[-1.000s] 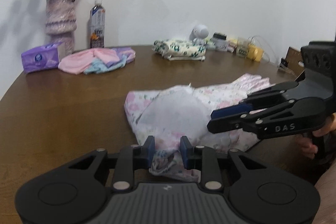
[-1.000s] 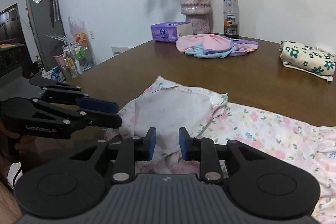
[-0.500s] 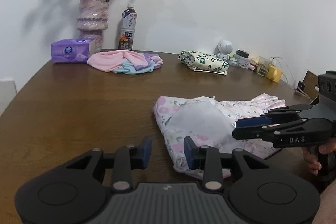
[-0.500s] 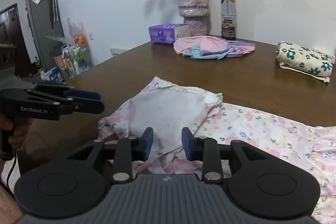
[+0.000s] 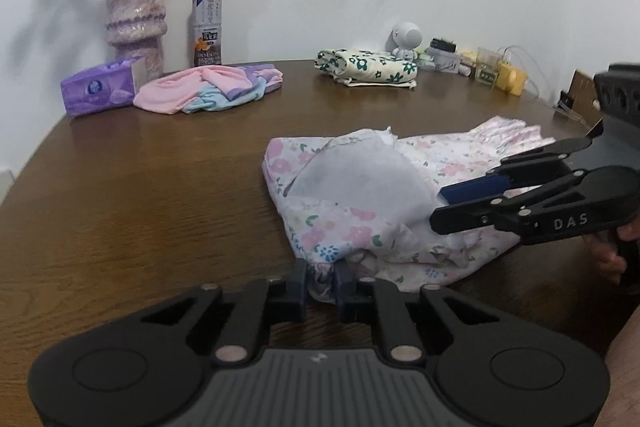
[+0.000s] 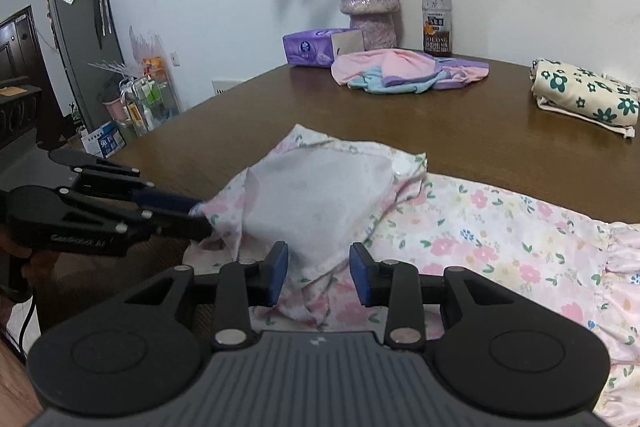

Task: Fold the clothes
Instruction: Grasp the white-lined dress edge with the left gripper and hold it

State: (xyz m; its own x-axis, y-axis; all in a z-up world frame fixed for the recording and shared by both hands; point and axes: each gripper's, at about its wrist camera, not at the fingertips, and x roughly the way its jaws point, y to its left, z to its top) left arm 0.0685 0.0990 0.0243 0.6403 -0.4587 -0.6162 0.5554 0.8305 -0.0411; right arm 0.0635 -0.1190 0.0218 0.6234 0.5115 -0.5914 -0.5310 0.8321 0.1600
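Mid-fold on the brown table (image 5: pixel 152 195): the pink floral garment (image 6: pixel 500 227) lies near the front edge, one end turned back w/ its white lining up, the rest spread flat to the right. The left gripper (image 5: pixel 322 281) has just closed, pinching the near corner; the right gripper (image 6: pixel 319 273) has just been opening, pads clear of the cloth between them. A green-flowered piece (image 5: pixel 368 67) sits folded at the back, a pink-blue heap (image 5: pixel 208 93) unfolded — most work prob. remains.

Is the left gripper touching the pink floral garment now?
Touching. In the left wrist view, the left gripper has its jaws closed on a bunched corner of the pink floral garment; the fabric sits pinched between them.
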